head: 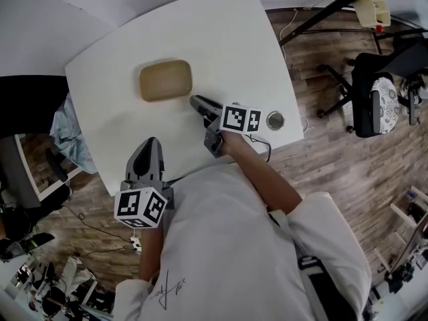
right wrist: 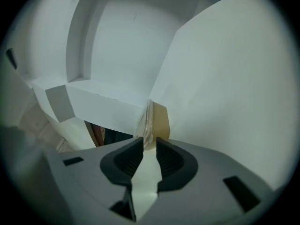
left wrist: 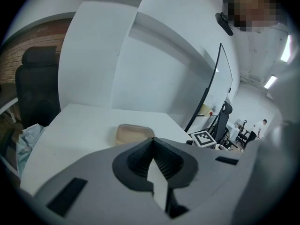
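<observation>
Overhead and low views sharing container (head: 165, 80)

Surroundings, as seen from my position at the table

I work over a white, round-cornered table top (head: 134, 52). A small round metal tin (head: 275, 120) stands on it near its right edge, and a thin black cable (head: 265, 147) loops at the table edge just beside the tin. A crumpled pale blue cloth (head: 70, 136) lies off the table's left edge. Below is a brown wood-plank floor (head: 321, 159), where a black swivel office chair with a patterned seat cushion (head: 374, 102) stands well apart to my right. In the left gripper view, a black high-backed chair (left wrist: 35, 83) stands before a red brick wall (left wrist: 28, 41), and a person in a white top (left wrist: 259, 127) stands far off.
</observation>
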Tool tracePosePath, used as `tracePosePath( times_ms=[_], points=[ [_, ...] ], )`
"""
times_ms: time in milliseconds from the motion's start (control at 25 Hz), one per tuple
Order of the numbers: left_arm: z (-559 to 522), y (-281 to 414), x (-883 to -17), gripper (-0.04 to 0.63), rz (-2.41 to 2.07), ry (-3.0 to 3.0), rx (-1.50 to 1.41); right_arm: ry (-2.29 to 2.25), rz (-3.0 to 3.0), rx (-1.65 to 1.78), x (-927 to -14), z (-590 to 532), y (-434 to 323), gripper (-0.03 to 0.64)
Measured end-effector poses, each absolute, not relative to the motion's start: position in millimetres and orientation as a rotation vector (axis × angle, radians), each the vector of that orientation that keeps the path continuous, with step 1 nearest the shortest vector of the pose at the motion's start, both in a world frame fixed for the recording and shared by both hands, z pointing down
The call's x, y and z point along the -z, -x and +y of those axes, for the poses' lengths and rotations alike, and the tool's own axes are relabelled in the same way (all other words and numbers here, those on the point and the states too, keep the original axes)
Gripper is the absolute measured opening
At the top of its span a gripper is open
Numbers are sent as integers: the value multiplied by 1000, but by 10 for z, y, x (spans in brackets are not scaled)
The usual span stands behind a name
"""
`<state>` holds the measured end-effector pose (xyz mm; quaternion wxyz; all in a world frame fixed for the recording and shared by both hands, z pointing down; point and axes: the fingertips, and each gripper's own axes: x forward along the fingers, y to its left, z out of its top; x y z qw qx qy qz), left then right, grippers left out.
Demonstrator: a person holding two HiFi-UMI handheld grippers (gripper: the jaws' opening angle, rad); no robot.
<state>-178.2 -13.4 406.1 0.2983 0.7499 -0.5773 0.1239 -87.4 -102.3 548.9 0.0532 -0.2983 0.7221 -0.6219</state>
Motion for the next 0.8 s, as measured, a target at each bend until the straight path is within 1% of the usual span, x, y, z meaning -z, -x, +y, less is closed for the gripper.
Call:
tracePosePath(
  times_ms=[80,520,800],
  points=[
    [-136,1786,-4055,8,-1538,-1986,-320,905,2209,1881,-5486,-1029,879,83],
    [-132,1786,-4070,8,-1539,-1971,-321,882,2205,1888,-5521,-1053,899,83],
    [-115,1813,-4092,8,-1533,-1968,-331,879,2208,1872,-5511,-1062,931,71]
  ],
)
